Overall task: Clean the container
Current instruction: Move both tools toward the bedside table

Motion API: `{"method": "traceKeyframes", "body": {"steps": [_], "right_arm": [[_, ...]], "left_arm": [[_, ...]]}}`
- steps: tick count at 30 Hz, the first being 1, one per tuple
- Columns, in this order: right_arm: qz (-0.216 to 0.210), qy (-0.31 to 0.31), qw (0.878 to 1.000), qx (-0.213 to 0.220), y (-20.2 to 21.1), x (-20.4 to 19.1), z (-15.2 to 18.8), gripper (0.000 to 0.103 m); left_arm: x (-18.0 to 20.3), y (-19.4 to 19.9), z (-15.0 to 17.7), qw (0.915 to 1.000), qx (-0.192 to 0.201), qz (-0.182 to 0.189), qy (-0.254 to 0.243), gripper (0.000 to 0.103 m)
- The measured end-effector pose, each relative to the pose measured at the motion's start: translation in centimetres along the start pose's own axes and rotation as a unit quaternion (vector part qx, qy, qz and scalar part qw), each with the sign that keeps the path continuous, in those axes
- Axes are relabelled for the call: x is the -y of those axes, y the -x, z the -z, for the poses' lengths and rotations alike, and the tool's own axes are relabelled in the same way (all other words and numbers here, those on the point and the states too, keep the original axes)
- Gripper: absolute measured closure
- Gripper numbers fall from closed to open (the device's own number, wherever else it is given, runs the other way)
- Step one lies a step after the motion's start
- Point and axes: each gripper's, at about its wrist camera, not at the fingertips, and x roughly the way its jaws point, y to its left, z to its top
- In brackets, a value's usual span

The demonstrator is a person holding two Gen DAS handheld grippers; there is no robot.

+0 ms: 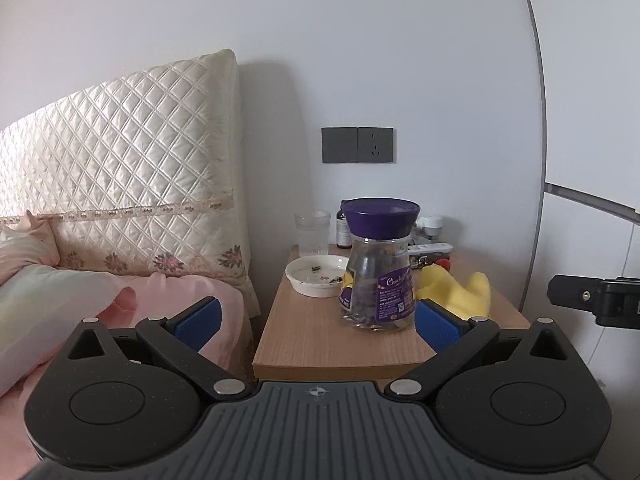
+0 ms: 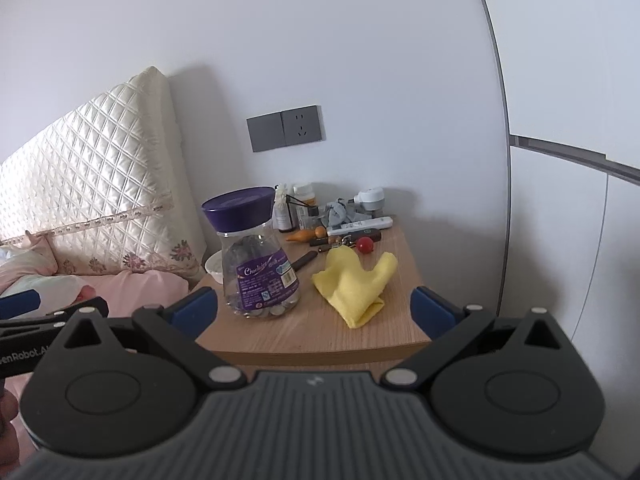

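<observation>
A: Where does the container stand?

B: The clear plastic jar (image 2: 262, 258) with the purple lid (image 2: 239, 207) stands upright near the front edge of the wooden bedside table (image 2: 304, 332). Taking the jar as centre: a white dish (image 1: 316, 276) with dark crumbs sits just behind it on the bed side, a ribbed drinking glass (image 1: 313, 232) further behind that, and the crumpled yellow cloth (image 2: 354, 284) lies just beside it on the wardrobe side, not touching.

A: And the grippers?

B: Both short of the table, holding nothing. The left gripper (image 1: 318, 320) has its blue pads spread wide, the jar in line between them but further off. The right gripper (image 2: 314, 306) is likewise spread, with the cloth and part of the jar ahead of it.

A: How will the jar handle?

B: My guess is light but bottom-weighted: there are coins (image 2: 276, 311) at its base. Smooth plastic walls will be slippery and may flex under a hard squeeze. The body flares wide low down and narrows under the lid, so I would grip at that narrow neck, or across the label (image 2: 266, 280), where the paper gives some friction.

A: And the cloth?

B: Soft and limp; pinch a raised fold. Likely the left holds the jar while the right wipes.
</observation>
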Motion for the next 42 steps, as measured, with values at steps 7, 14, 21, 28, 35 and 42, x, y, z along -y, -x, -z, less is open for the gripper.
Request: {"method": "traceKeyframes", "body": {"steps": [7, 14, 21, 28, 35, 42], "right_arm": [[-0.018, -0.024, 1.000, 0.008, 0.0, 0.9, -0.6, 0.000], [-0.015, -0.023, 1.000, 0.011, 0.4, 0.2, 0.4, 0.000], [-0.015, -0.027, 1.000, 0.008, 0.0, 0.2, 0.8, 0.000], [-0.018, -0.034, 0.999, -0.001, -0.3, 0.4, 0.8, 0.000], [-0.009, -0.044, 0.999, 0.015, -0.6, 0.5, 0.6, 0.000], [-0.016, -0.030, 0.999, 0.014, -2.0, -0.2, 0.6, 0.000]], "left_arm": [[0.0, 1.0, 0.0, 0.9995, 0.019, -0.010, -0.021, 0.000], [0.4, 1.3, 0.5, 0.9999, 0.015, -0.005, -0.003, 0.000], [0.0, 1.8, 0.4, 0.9979, 0.045, -0.046, -0.006, 0.000], [-0.4, 2.2, -0.3, 0.9989, 0.035, -0.031, -0.005, 0.000], [-1.4, 1.8, 0.2, 0.9990, 0.032, -0.030, 0.009, 0.000], [-0.8, 1.2, 0.4, 0.9980, 0.042, -0.044, 0.017, 0.000]]}}
